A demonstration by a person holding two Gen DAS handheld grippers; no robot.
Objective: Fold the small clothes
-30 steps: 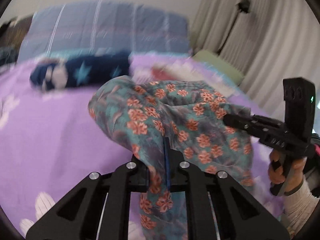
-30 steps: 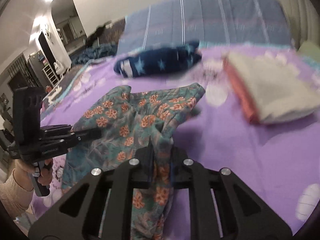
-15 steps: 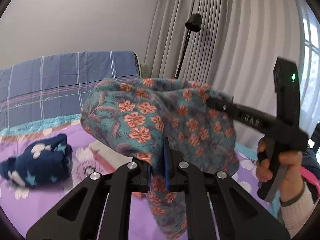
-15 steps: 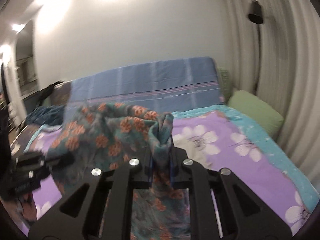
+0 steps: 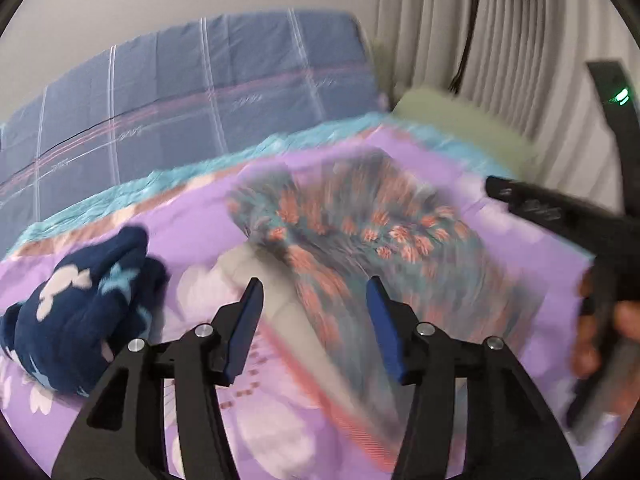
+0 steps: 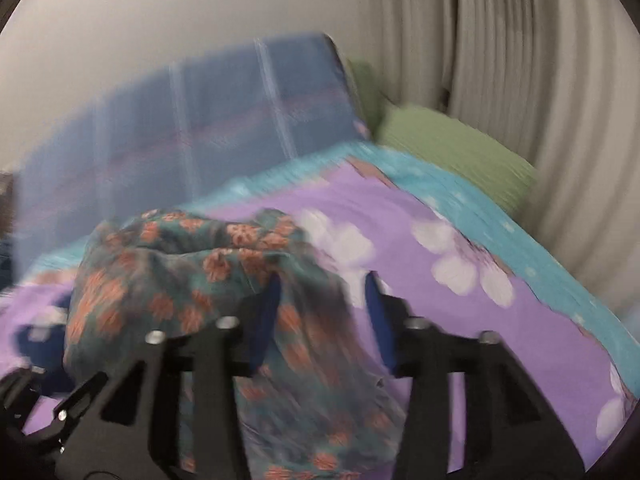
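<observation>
The teal garment with orange flowers (image 5: 372, 232) is blurred and spread out over the purple bedspread (image 5: 192, 216), ahead of my left gripper (image 5: 314, 312), which is open and empty. In the right wrist view the same garment (image 6: 208, 280) is bunched and drapes down between the open jaws of my right gripper (image 6: 320, 304), no longer pinched. The right gripper also shows at the right edge of the left wrist view (image 5: 560, 216), held in a hand.
A dark blue star-print garment (image 5: 80, 312) lies at the left. A folded white and orange cloth (image 5: 280, 320) lies under the floral garment. A blue striped headboard cushion (image 5: 180, 92), a green pillow (image 6: 452, 148) and curtains (image 6: 540, 80) stand behind.
Both grippers held the floral garment lifted in the air; now both have opened and let it go, and it drops onto the bed. The cameras have tilted back down.
</observation>
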